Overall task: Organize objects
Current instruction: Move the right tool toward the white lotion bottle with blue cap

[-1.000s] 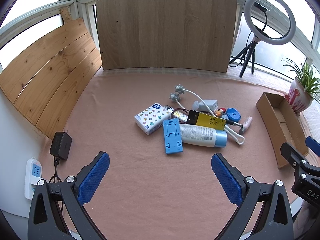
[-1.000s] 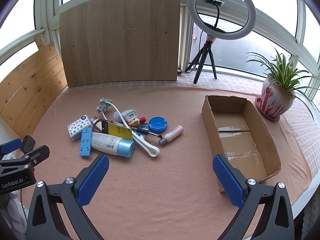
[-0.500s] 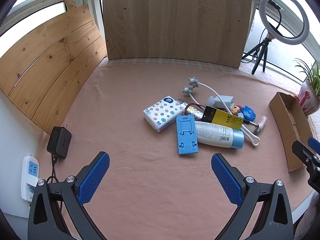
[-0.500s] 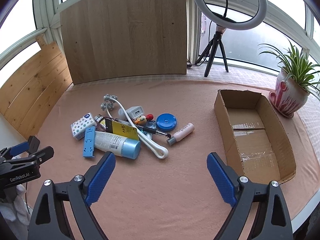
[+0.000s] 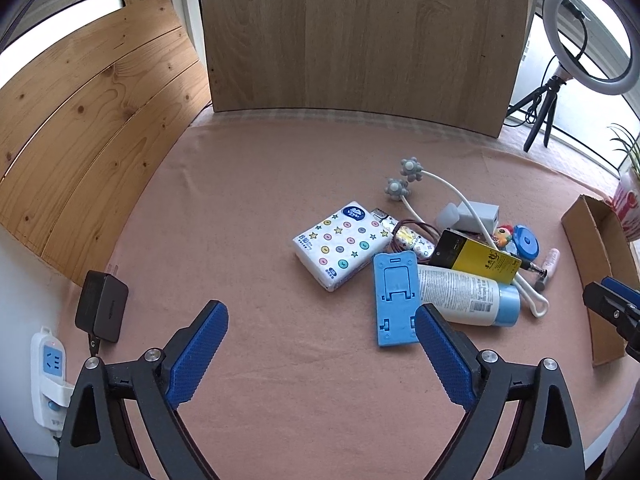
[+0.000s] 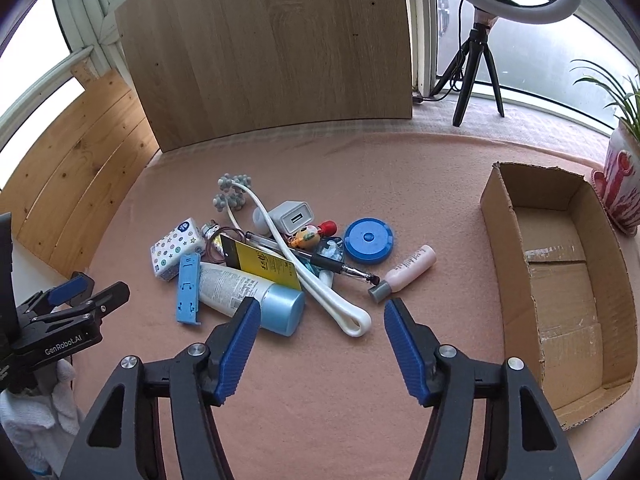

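Note:
A heap of small items lies on the pink cloth: a starred tissue pack, a blue phone stand, a white tube with a blue cap, a yellow-black box, a white looped massager, a blue round case and a pink bottle. An empty cardboard box stands to the right. My left gripper hovers just short of the phone stand, jaws closing, nothing between them. My right gripper is closing over the massager's loop end, pads touching nothing.
Wooden boards wall off the back and left. A ring light on a tripod and a potted plant stand behind the box. A black adapter and power strip sit at the left edge.
Both grippers have moved forward and down toward the heap, which now looks larger. The right jaws have narrowed a lot, the left jaws slightly.

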A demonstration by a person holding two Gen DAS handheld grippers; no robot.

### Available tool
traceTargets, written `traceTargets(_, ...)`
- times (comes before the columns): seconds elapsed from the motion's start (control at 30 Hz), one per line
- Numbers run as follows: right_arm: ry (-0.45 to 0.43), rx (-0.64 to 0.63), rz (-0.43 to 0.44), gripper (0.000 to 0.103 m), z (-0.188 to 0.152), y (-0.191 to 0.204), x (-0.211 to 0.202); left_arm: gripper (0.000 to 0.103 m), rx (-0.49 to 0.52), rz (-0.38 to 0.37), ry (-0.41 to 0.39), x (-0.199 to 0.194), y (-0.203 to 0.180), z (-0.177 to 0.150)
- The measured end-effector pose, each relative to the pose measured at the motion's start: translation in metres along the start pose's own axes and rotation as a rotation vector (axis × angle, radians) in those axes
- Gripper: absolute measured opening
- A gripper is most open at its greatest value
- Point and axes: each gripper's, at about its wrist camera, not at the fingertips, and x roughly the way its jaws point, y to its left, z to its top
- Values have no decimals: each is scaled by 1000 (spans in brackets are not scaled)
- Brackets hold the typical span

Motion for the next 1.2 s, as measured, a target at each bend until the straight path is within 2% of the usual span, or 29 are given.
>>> traceTargets(0.13,45,50,16,57,3,-12,14,87,24,-6,-7,8,-9,14)
traceTargets(0.3,77,93,15,55,3,-24,21,81,58,-49,18,26,-29,31)
traceTargets(0.53,89,120,7,55,5,-33,24,77,76,-120,58,54,-61,58)
traceTargets(0.7,91,144,5,55,5,-38,25,74,136,-152,95,76,-90,74)
traceTargets(0.97,91,178,-2,55,3,-50,21,70,217,-202,167,105,-129,76)
traceTargets(1.2,83,191,-8,55,2,-56,17,67,247,-256,189,114,-150,65)
